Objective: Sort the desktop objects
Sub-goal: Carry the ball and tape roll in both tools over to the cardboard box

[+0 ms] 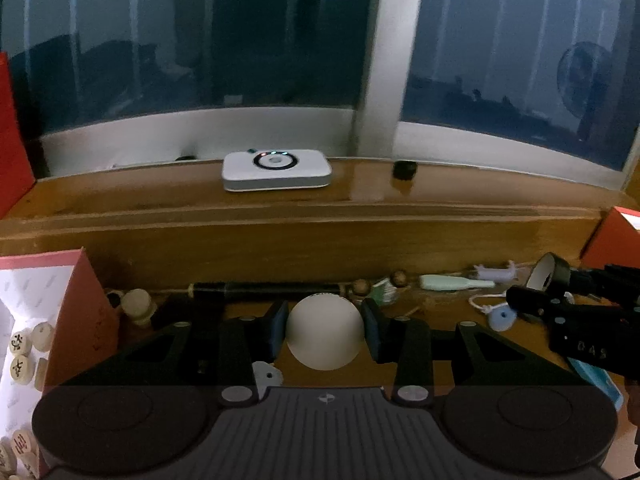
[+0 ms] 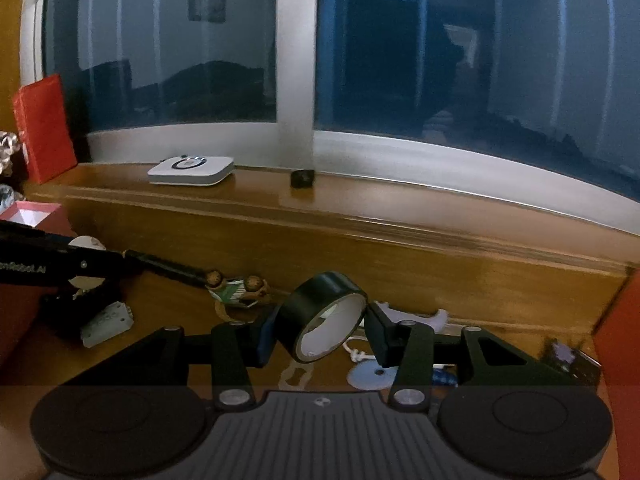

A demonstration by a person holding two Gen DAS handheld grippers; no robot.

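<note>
My left gripper (image 1: 325, 332) is shut on a white ball (image 1: 325, 334), held a little above the wooden desk (image 1: 432, 322). To its left stands an open red box (image 1: 86, 312) with round wooden chess pieces (image 1: 20, 354) inside. My right gripper (image 2: 324, 334) is shut on a tilted roll of black tape (image 2: 326, 316). In the left wrist view the right gripper (image 1: 544, 286) and its tape roll (image 1: 546, 274) are at the right edge. In the right wrist view the left gripper (image 2: 76, 272) and the ball (image 2: 85, 282) show at far left.
Small items line the desk's back: a black pen (image 1: 264, 289), wooden beads (image 1: 398, 278), a mint-green tube (image 1: 452, 282), a blue disc (image 1: 502, 316). A second red box (image 2: 620, 340) stands at right. On the sill sit a white device (image 1: 276, 170) and a black cap (image 1: 404, 169).
</note>
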